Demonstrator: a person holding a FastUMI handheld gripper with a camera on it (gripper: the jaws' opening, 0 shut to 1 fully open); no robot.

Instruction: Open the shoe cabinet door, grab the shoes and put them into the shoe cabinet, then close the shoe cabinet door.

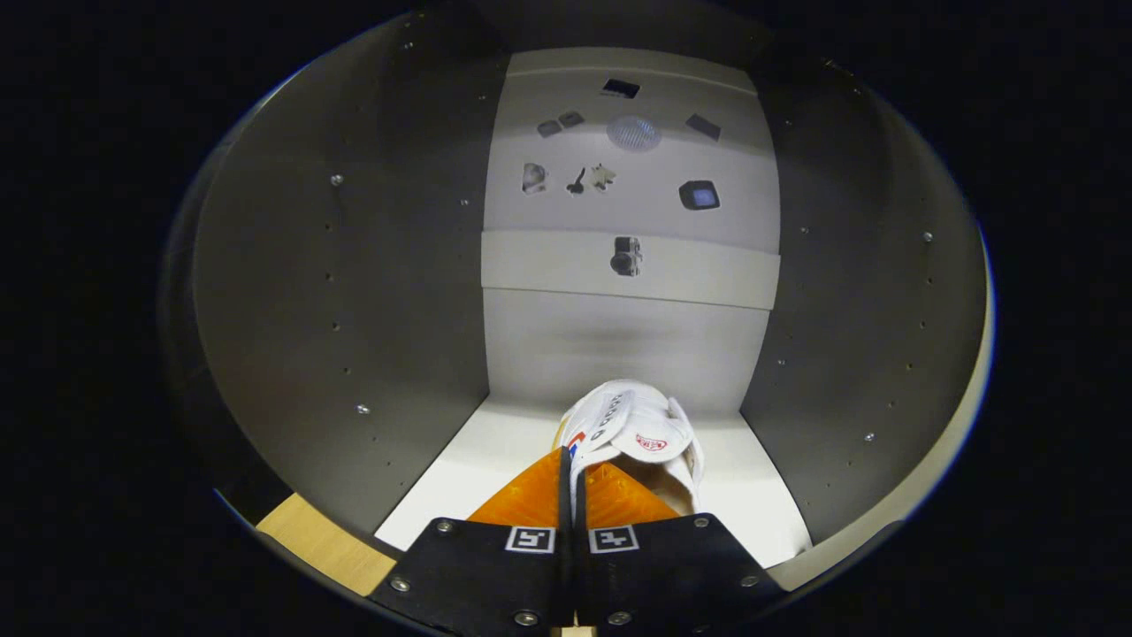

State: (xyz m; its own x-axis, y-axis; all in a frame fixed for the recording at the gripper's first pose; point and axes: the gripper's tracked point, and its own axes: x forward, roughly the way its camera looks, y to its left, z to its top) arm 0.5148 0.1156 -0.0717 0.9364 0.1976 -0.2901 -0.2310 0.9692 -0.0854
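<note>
White shoe (638,433) rests on the cabinet floor (460,478), its rim pinched in my gripper (573,460). Withdrawing before I release would likely drag it out.

Hand-held gripper (570,464) clamping shoe (641,433) – inside shoe cabinet (354,292)

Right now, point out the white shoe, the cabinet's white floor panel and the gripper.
white shoe (650,429): gripper view, tongue.
white floor panel (495,460): gripper view, bare patch left of shoe.
gripper (573,469): gripper view, fingertips, clamped on shoe's edge.
</note>
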